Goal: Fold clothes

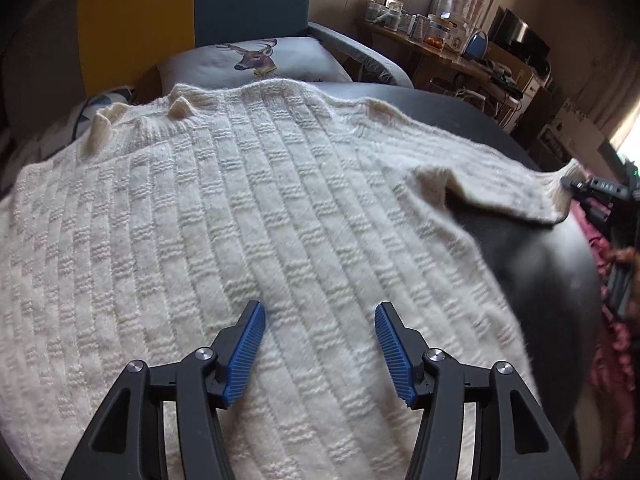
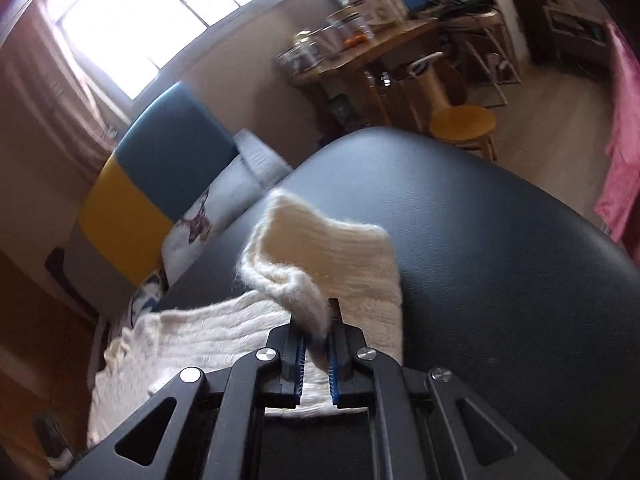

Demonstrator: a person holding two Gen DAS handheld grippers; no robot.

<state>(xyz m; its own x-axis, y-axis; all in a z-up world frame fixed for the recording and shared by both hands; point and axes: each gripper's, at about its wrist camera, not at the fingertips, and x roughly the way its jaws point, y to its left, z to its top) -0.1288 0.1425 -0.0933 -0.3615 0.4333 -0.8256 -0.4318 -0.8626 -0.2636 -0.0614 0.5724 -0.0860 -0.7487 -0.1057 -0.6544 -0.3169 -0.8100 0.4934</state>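
A cream knitted sweater [image 1: 240,208] lies spread flat over a black padded table [image 1: 540,264]. My left gripper [image 1: 320,312] hovers over the sweater's body, its blue pads apart with nothing between them. One sleeve [image 1: 500,188] reaches out to the right, its cuff lifted off the table. In the right wrist view, my right gripper [image 2: 318,328] is shut on that sleeve's cuff [image 2: 308,304], which bunches up between the blue pads while the sleeve [image 2: 332,248] hangs raised above the table [image 2: 480,260]. The right gripper [image 1: 576,186] shows as a dark tip at the cuff in the left wrist view.
Beyond the table stands a bed with a deer-print pillow [image 1: 256,60] and a yellow and blue headboard [image 2: 152,176]. A cluttered wooden desk [image 2: 360,44] and a round stool [image 2: 462,120] stand farther back. Pink cloth [image 2: 620,140] hangs at the right edge.
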